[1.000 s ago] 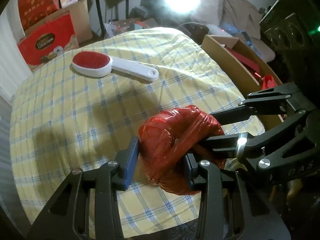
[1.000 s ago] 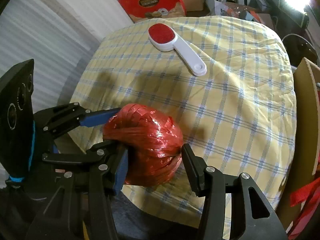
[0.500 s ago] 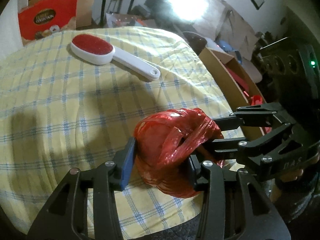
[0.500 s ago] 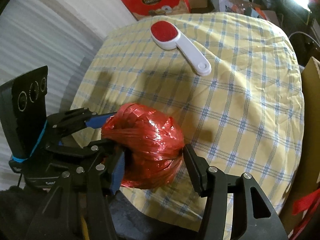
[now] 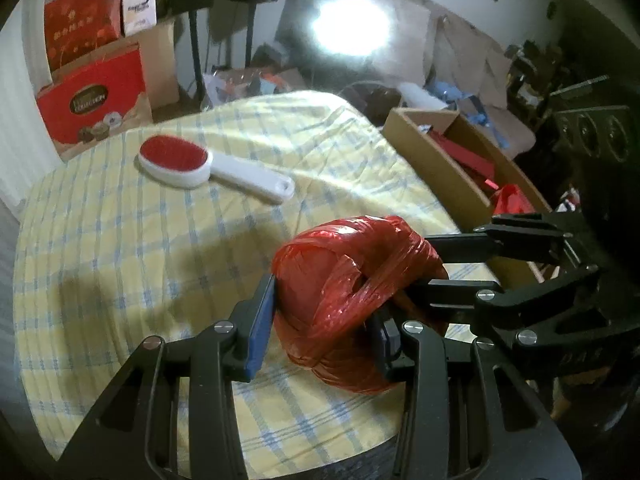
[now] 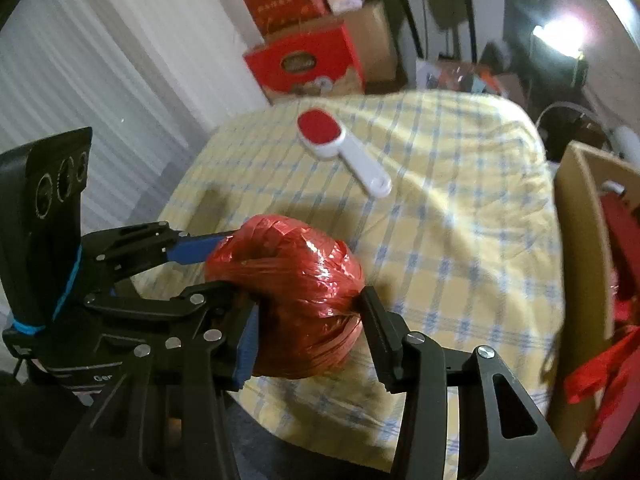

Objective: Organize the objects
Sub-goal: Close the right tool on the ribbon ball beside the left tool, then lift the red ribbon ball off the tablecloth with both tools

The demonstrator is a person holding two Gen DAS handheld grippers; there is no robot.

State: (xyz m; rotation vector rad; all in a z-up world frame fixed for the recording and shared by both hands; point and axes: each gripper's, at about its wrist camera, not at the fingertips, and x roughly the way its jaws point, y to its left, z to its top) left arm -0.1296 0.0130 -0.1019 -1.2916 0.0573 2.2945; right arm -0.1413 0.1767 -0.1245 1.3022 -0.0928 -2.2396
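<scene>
A red ball of plastic twine (image 5: pixel 348 292) is held above the near edge of the table with the yellow checked cloth (image 5: pixel 120 248). My left gripper (image 5: pixel 320 328) is shut on it from one side. My right gripper (image 6: pixel 308 320) is shut on the same ball (image 6: pixel 296 292) from the other side; its fingers (image 5: pixel 460 292) cross in from the right in the left wrist view. A white lint brush with a red pad (image 5: pixel 192 164) lies flat on the far side of the cloth, also in the right wrist view (image 6: pixel 340 152).
An open cardboard box (image 5: pixel 440 168) with red items stands at the table's right edge, also in the right wrist view (image 6: pixel 580 240). Red gift boxes (image 5: pixel 92 92) are stacked behind the table. A bright lamp (image 5: pixel 348 28) glares at the back.
Both grippers have lifted the twine ball higher off the cloth and tilted up, so more of the room behind shows. The lint brush has not moved.
</scene>
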